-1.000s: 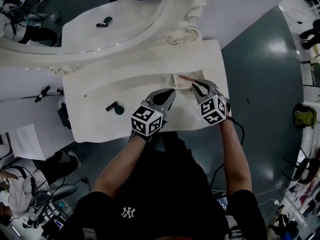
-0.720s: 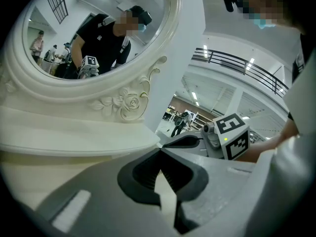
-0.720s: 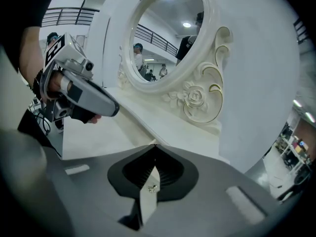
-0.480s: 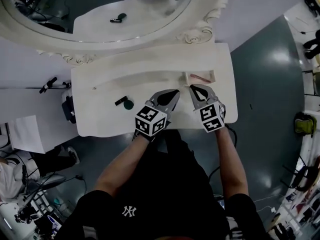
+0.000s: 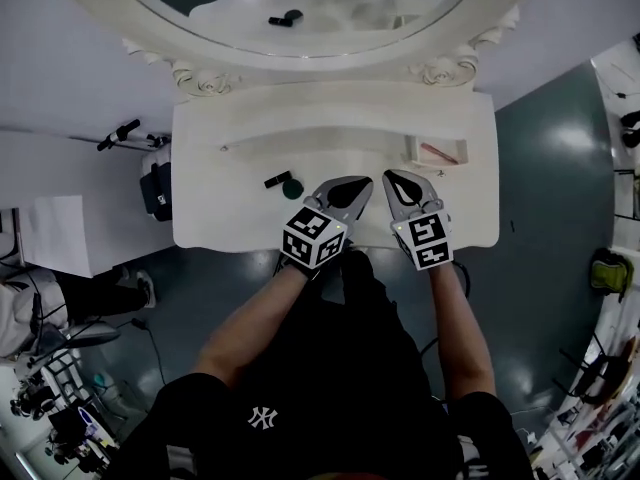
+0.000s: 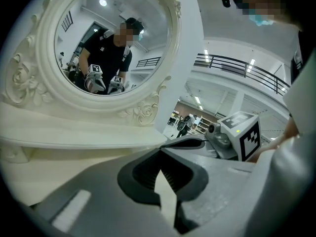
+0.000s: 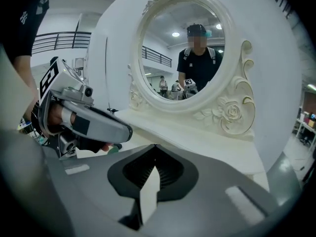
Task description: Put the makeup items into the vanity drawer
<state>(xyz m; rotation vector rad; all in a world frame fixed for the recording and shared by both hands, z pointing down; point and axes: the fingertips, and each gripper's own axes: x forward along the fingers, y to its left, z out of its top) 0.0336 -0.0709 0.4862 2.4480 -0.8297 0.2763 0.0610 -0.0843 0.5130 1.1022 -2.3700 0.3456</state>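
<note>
A white vanity (image 5: pixel 230 218) with an oval mirror fills the head view. A small open drawer (image 5: pixel 412 151) sits at its right, with a thin pink makeup item (image 5: pixel 438 154) lying inside. On the tabletop to the left lie a short black tube (image 5: pixel 277 179) and a round green compact (image 5: pixel 293 188). My left gripper (image 5: pixel 364 184) and right gripper (image 5: pixel 390 177) hover side by side over the table's front middle. Both are shut and hold nothing; the shut tips show in the left gripper view (image 6: pixel 160 150) and the right gripper view (image 7: pixel 154 145).
The carved mirror frame (image 7: pixel 232 113) and a raised back shelf (image 5: pixel 330 118) border the tabletop. A black bag (image 5: pixel 157 190) hangs off the table's left end. Grey floor surrounds the vanity, with chairs and gear at the far left.
Both grippers have drawn back from the open drawer toward the table's front middle. The head view has shifted, so the vanity sits more centred.
</note>
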